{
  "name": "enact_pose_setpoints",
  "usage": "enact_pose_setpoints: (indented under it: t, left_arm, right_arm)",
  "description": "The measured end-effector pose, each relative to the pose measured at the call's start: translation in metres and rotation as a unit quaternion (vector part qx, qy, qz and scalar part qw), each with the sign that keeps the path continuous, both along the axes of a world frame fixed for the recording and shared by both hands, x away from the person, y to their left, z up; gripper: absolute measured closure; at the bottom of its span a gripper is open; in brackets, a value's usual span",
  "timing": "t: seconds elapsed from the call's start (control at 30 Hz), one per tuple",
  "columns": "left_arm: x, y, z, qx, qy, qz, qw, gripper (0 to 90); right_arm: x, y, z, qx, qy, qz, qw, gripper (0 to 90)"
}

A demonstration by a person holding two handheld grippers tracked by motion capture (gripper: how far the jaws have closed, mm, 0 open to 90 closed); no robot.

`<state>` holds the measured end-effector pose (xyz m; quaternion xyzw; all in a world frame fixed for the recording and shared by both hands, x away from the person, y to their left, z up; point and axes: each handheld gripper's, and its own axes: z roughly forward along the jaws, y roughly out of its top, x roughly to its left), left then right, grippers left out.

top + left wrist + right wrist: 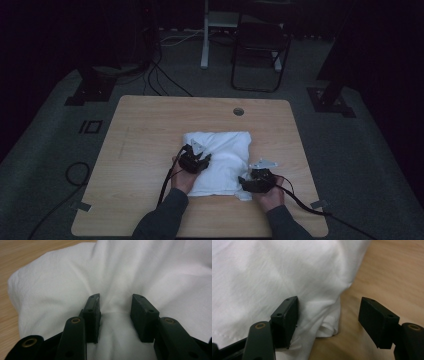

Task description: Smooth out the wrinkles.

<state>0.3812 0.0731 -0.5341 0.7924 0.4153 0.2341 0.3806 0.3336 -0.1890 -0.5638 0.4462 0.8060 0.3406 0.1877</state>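
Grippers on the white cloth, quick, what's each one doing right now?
Left gripper: jaws apart, pressed down onto the folded white fabric cloth; no pinch visible.
Right gripper: open, straddling the cloth's corner, holding nothing.

A soft, matt white cloth (pixel 220 162) lies wrinkled on the smooth, light wood-grain table (pixel 145 135).

Cloth (pixel 222 160): plain white, no print, with a stitched white hem. Table (pixel 150 130): light wood with a fine straight grain; one grey grommet (pixel 238 111) at 12 o'clock from the cloth. Left gripper (pixel 115 307) and right gripper (pixel 329 312): black, with brass-coloured pivot rings. Sleeves (pixel 165 220): dark grey. Floor (pixel 45 150): grey.
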Motion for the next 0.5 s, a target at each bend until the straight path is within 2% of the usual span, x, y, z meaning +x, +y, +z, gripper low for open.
enact_pose_setpoints:
  t: [0.33, 0.5]
  left_arm:
    - [0.032, 0.021, 0.002, 0.011, -0.003, 0.037, 0.9992, 60.6]
    - [0.051, 0.026, 0.003, 0.011, -0.002, 0.045, 0.9989, 60.9]
  right_arm:
    - [0.035, 0.016, -0.002, 0.006, -0.016, -0.009, 0.9998, 30.5]
    - [0.039, 0.016, 0.0, 0.003, -0.024, -0.013, 0.9996, 30.5]
